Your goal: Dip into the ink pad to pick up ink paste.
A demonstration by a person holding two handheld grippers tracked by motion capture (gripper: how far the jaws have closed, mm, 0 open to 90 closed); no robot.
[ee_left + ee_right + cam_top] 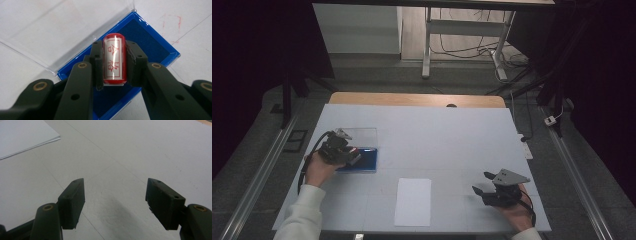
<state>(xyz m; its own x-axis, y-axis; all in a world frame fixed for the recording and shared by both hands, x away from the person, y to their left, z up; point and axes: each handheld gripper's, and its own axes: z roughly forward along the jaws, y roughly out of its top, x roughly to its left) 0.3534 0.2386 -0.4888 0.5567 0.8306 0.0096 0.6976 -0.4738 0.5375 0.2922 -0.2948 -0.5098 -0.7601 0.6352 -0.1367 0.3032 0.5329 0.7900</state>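
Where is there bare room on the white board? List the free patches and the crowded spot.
Free: the far half of the white board, beyond the paper sheet; the strip between sheet and right tool, which is open and empty. Crowded: the near-left, where the left tool grips a red stamp over the blue ink pad and its clear lid.

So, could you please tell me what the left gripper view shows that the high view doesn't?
The left gripper view alone reveals the red characters on the white label of the red stamp clamped between the left gripper fingers, plus faint red marks on the table. The high view alone shows the white paper sheet and the open right gripper. Both show the blue ink pad case with its clear lid open.
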